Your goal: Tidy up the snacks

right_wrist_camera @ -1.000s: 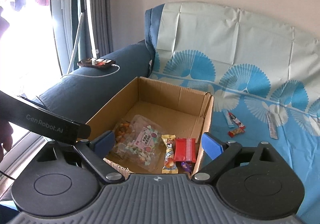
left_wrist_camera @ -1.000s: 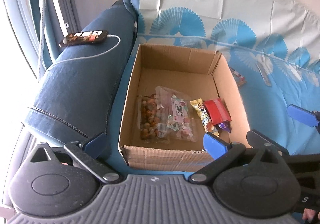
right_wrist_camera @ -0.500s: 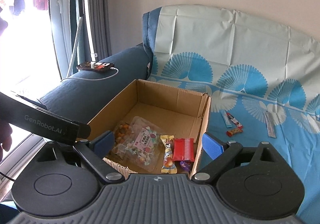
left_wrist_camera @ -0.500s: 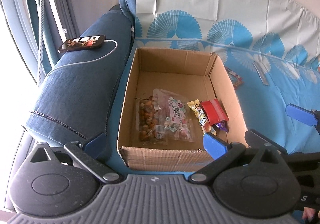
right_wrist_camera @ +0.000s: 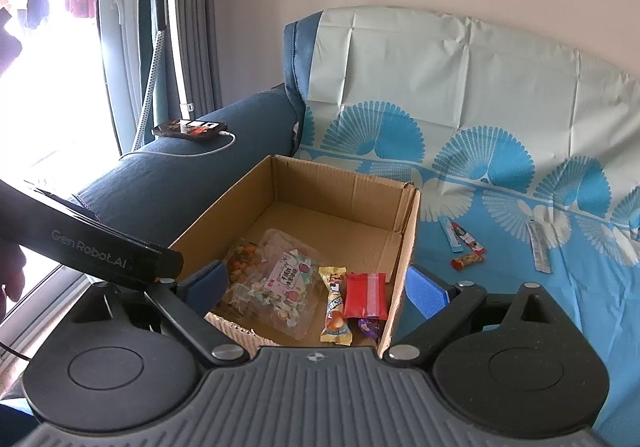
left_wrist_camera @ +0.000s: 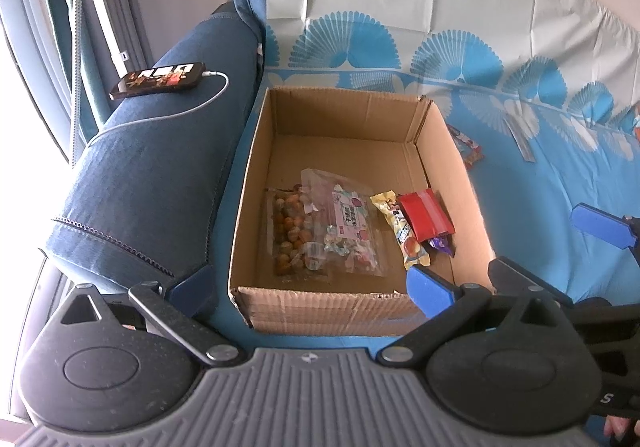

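Note:
An open cardboard box (left_wrist_camera: 320, 307) (right_wrist_camera: 408, 243) stands on the sofa seat beside the armrest. It holds a clear bag of nuts (left_wrist_camera: 290, 231), a clear candy bag (right_wrist_camera: 276, 283), a yellow bar (right_wrist_camera: 335, 303), a red packet (left_wrist_camera: 426, 215) (right_wrist_camera: 366, 295) and a purple sweet (right_wrist_camera: 369, 327). My left gripper (left_wrist_camera: 310, 283) is open and empty at the box's near wall. My right gripper (right_wrist_camera: 316, 287) is open and empty over the box's near right corner. Several small snack sticks (right_wrist_camera: 464, 243) (left_wrist_camera: 468, 151) lie on the cloth to the right of the box.
A blue fan-patterned cloth (right_wrist_camera: 520, 307) covers the sofa seat and back. A phone (left_wrist_camera: 158, 79) (right_wrist_camera: 188, 127) on a white cable lies on the dark blue armrest. A silver stick (right_wrist_camera: 538, 247) lies farther right. A white stand (right_wrist_camera: 176, 27) and curtains are by the window.
Both views have drifted only slightly, and the left one now shows a little more of the sofa back. The snacks and the box have not moved. Both grippers stay open.

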`<state>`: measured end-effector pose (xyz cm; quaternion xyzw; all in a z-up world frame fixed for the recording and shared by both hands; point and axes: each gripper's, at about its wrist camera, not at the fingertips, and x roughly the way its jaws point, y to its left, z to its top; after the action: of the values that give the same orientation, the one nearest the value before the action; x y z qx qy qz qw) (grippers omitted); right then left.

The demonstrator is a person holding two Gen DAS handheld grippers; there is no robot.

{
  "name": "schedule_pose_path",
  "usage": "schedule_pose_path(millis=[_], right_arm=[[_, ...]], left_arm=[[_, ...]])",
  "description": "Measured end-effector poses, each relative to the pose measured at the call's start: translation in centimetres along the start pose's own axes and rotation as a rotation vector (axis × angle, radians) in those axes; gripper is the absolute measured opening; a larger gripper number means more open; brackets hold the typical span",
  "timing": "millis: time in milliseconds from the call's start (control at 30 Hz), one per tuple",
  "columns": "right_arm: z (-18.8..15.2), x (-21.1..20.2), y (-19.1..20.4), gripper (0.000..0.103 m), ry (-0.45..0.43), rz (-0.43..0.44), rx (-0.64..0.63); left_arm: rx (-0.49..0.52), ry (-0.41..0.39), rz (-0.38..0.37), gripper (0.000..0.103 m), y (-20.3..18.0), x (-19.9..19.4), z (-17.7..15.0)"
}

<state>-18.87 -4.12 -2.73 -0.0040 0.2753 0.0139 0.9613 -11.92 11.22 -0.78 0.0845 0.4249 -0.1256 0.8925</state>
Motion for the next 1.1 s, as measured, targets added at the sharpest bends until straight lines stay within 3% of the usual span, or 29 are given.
schedule_pose_path(millis=[667, 1100], right_arm=[[-0.3, 0.6, -0.3, 0.098, 0.003, 0.000, 0.021], [-0.9, 0.9, -2.8, 0.099, -0.009, -0.022, 0.092]], left_arm=[[0.018, 0.020, 0.013, 0.103, -0.6, 0.6, 0.3], [0.061, 0.046, 0.014, 0.103, -2.7, 1.8, 1.6]])
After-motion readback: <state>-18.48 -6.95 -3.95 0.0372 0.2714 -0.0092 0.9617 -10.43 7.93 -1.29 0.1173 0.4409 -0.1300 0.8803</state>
